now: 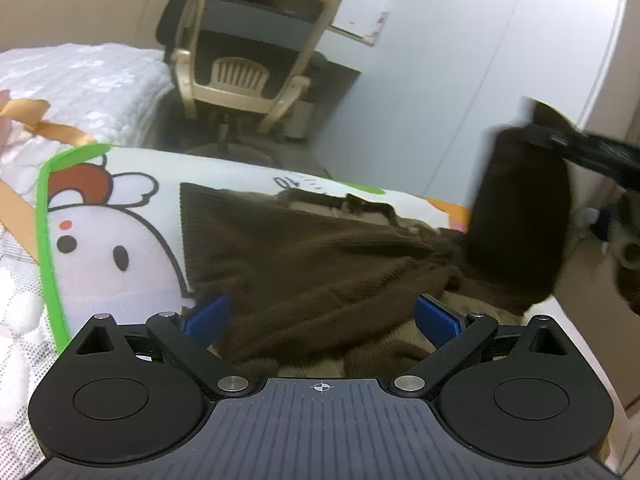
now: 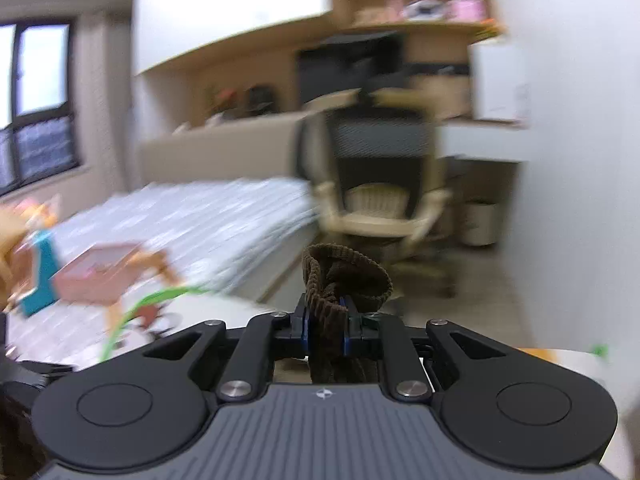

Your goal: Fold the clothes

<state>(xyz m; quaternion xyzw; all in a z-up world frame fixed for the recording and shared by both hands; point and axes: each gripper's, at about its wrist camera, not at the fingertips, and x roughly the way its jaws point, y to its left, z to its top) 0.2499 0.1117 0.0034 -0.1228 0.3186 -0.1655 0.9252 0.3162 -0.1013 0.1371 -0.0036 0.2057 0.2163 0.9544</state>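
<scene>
Currently my right gripper [image 2: 325, 334] pinches the brown sweater's [image 1: 312, 264] ribbed cuff [image 2: 346, 280], lifted off the cartoon mat [image 1: 116, 248]; left gripper [image 1: 320, 316] spread, empty above the sweater body. Risk: thin pinch slips mid-swing, sleeve drops unfolded

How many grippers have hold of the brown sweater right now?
1. The right gripper is shut on a ribbed edge of the brown sweater, lifted off the cartoon blanket. The left gripper is open over the sweater's near part, gripping nothing.

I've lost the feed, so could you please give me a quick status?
Left tongs open over brown sweater. Right tongs shut on its ribbed cuff, lifted. Nothing blocking.
</scene>
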